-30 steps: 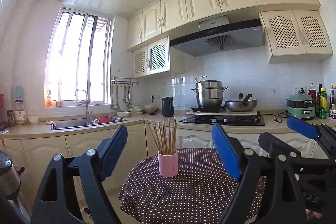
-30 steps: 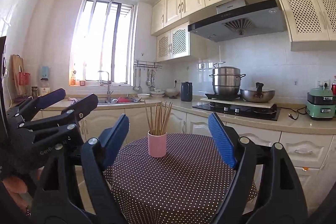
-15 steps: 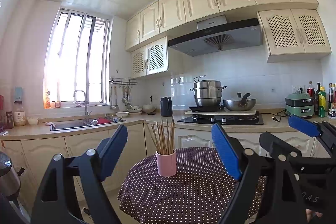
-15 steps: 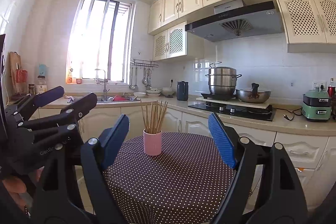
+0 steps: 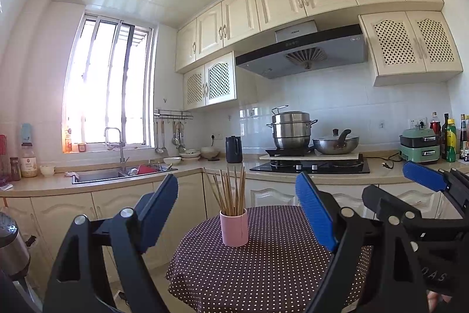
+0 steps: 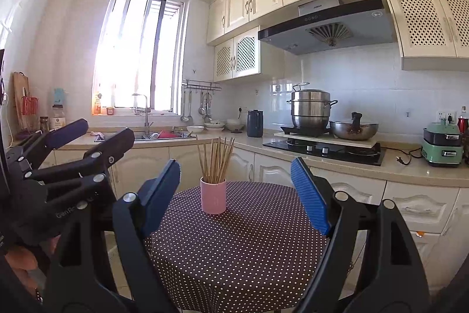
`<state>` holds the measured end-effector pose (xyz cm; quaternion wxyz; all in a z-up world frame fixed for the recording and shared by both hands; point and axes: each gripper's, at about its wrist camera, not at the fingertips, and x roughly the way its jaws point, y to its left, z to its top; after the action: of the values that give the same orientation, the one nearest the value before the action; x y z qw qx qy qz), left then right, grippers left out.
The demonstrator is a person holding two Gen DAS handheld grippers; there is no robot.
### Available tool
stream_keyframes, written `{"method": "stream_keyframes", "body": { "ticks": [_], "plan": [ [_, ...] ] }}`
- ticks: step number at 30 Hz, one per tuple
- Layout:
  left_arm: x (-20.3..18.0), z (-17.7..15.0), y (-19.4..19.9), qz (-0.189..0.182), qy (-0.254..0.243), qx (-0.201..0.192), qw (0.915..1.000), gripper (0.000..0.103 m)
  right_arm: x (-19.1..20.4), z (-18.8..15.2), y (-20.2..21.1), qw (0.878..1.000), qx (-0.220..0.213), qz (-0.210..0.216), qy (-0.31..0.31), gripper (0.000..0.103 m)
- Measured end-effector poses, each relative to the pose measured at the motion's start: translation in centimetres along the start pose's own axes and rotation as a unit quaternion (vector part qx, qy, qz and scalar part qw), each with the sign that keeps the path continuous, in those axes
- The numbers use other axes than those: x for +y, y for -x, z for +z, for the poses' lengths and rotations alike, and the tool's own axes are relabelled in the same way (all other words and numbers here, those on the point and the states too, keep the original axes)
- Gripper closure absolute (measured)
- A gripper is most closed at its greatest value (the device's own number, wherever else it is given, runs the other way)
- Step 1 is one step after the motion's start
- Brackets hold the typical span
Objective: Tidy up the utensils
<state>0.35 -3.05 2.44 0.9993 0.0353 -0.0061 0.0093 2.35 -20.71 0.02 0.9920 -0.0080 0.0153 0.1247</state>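
Both grippers — left (image 5: 236, 203) and right (image 6: 235, 185) — are hovering with fingers spread, empty, while chopsticks (image 6: 215, 160) are standing gathered in the pink cup (image 6: 213, 195) on the desk (image 6: 249, 239).

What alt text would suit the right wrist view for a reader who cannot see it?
The open right gripper frames a pink cup of chopsticks standing upright on a polka-dot table. The left gripper, also open, is at the left edge, with kitchen counters behind.

The left hand-held gripper (image 5: 236, 211) and right hand-held gripper (image 6: 235, 194) are black plastic frames with silver pivot screws, ribbed blue pads (image 6: 307, 195) on the fingers, and pale lettering on the body.
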Motion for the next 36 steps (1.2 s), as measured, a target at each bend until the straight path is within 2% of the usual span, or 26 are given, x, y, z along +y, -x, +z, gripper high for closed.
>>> {"method": "stream_keyframes", "body": {
  "ticks": [36],
  "plan": [
    [-0.48,-0.33,-0.39,-0.005,0.003,0.002,1.0,0.022,0.04,-0.01,0.21,1.0,0.004,-0.003,-0.002,0.025]
  ]
}}
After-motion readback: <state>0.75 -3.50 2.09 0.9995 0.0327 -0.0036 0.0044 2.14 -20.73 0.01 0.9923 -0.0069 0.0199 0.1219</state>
